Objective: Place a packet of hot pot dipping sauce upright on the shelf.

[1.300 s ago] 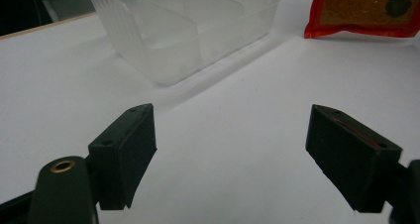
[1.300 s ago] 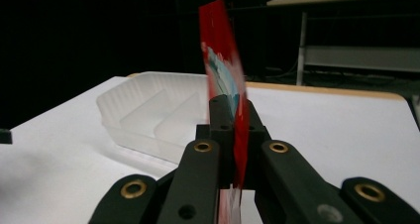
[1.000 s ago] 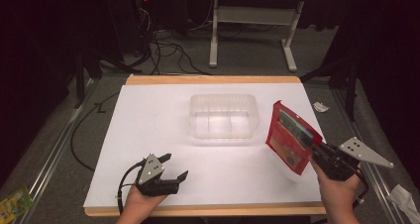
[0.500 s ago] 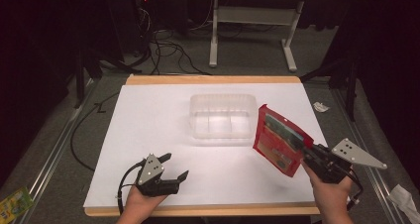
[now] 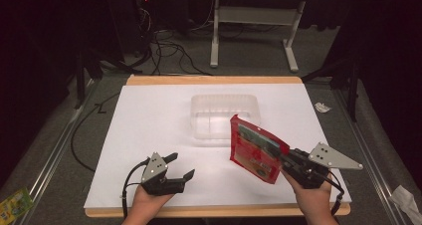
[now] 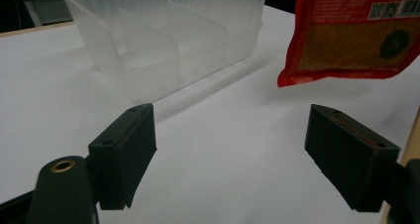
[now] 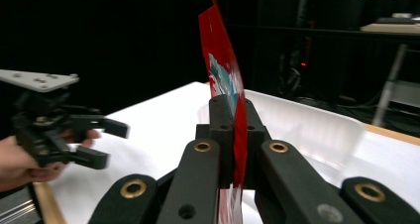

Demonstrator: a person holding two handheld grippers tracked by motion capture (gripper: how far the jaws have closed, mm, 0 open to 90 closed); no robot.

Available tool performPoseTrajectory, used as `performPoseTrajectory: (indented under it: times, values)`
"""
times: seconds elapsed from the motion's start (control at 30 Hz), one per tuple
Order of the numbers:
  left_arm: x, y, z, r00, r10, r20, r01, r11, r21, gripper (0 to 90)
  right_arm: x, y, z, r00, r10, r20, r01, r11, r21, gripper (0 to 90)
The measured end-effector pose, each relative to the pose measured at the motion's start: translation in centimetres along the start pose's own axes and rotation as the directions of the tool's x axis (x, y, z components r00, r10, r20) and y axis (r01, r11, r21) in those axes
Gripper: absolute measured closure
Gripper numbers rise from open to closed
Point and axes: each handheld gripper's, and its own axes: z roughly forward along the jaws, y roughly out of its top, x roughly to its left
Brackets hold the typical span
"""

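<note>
Packet: the red packet (image 5: 257, 149) is pinched by one edge between the right gripper's jaws, standing up off the table.
Right gripper: the right gripper (image 5: 291, 161) is clamped tight on that edge.
Tub: a clear plastic tub (image 5: 225, 116) lies just beyond the packet.
Left gripper: the left gripper (image 5: 180, 167) rests low with its jaws wide apart and nothing between them.
Table: the white table (image 5: 149, 120) lies beneath both grippers.

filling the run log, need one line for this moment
right gripper: shut on red packet, held off table | left gripper: open, idle | clear bin: empty
</note>
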Motion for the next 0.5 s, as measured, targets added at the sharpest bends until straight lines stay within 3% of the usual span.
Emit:
performPoseTrajectory:
  times: [0.33, 0.37, 0.5]
  values:
    - [-1.9, 1.4, 1.8, 0.9971, 0.001, 0.075, 0.001, 0.9996, -0.027, 21.2, 2.1, 0.4, 1.2, 0.9958, -0.021, -0.089, 0.021, 1.0, -0.005, 90.0]
    - [-2.4, 1.7, 2.3, 0.9948, -0.01, 0.102, 0.015, 0.999, -0.042, 21.4, 2.4, 0.4, 1.4, 0.9942, -0.026, -0.104, 0.026, 1.0, -0.003, 90.0]
    - [-3.2, 2.3, 3.1, 0.991, -0.016, 0.133, 0.025, 0.9975, -0.067, 21.8, 2.8, 0.3, 1.7, 0.992, -0.037, -0.121, 0.037, 0.999, 0.0, 90.0]
